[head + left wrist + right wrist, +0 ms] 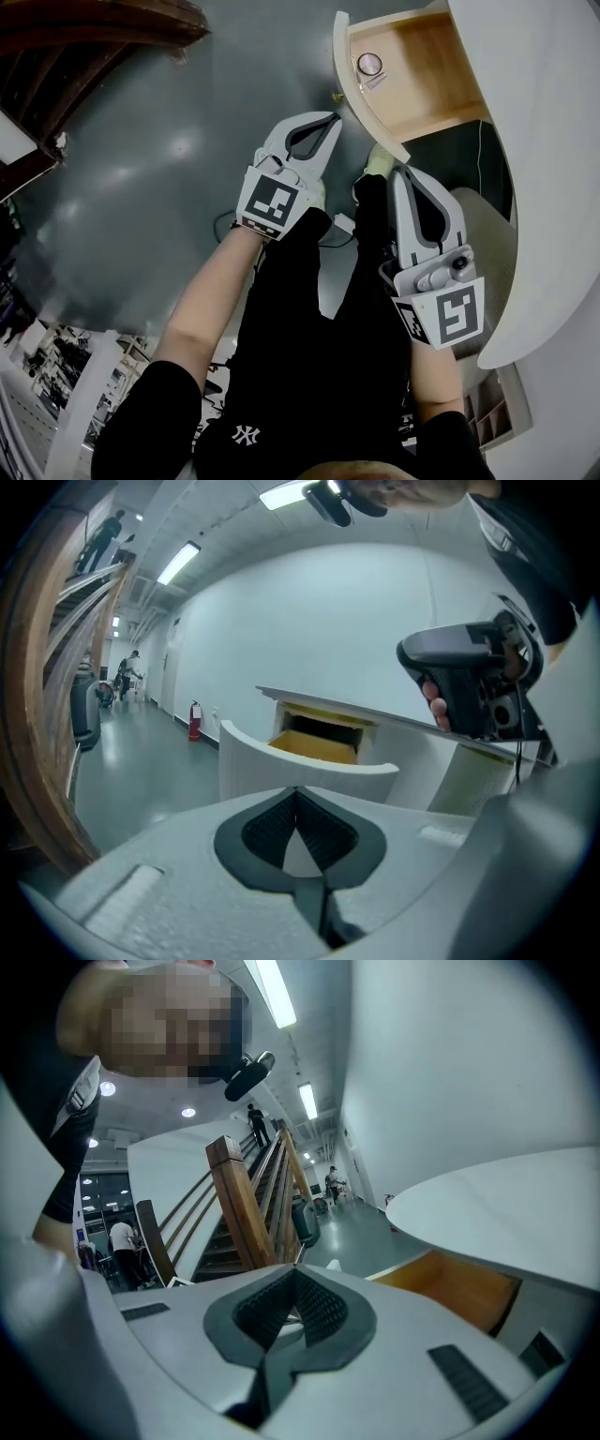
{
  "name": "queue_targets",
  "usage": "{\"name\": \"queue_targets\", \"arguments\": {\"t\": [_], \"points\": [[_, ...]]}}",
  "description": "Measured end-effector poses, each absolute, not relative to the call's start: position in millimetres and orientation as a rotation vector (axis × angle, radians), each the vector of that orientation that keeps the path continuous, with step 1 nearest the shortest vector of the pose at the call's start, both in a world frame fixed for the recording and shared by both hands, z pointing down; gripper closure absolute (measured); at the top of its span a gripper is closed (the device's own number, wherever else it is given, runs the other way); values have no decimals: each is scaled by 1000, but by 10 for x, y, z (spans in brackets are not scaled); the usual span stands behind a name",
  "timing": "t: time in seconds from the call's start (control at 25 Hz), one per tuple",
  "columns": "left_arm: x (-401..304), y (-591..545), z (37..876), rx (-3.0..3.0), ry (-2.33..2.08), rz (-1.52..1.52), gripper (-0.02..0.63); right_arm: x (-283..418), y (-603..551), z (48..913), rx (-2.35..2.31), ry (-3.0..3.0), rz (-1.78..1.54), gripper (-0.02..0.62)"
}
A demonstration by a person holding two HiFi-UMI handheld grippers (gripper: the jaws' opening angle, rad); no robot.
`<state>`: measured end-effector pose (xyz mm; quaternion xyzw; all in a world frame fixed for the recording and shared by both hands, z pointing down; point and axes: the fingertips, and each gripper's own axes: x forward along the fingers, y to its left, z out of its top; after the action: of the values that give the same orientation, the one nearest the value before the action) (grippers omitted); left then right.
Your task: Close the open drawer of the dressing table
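Note:
The dressing table's drawer stands pulled out at the top of the head view, with a wooden inside and a curved white front panel. A small round item lies in it. My left gripper is shut and empty, its tip close beside the panel's outer face; in the left gripper view the panel is just ahead of that gripper. My right gripper, shut and empty, points at the panel's near end. The right gripper view shows that gripper beside the wooden inside.
The white tabletop curves over the drawer at the right. A ribbed pale stool stands under it. A wooden staircase rises at the upper left across the grey floor. A red fire extinguisher stands by the far wall.

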<state>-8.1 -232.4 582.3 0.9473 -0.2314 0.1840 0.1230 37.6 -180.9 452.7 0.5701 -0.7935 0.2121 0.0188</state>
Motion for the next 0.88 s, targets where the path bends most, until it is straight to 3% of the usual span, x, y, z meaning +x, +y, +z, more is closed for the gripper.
{"name": "queue_targets", "arguments": {"t": [0.72,0.88], "points": [[138,-2491,6180,2825,-646,507,595,522,-1616,5077,1876,-2383,692,580],[456,-2551,6160,2850,-611,484,595,760,-1613,5113,1909,-2359,678,580]]}}
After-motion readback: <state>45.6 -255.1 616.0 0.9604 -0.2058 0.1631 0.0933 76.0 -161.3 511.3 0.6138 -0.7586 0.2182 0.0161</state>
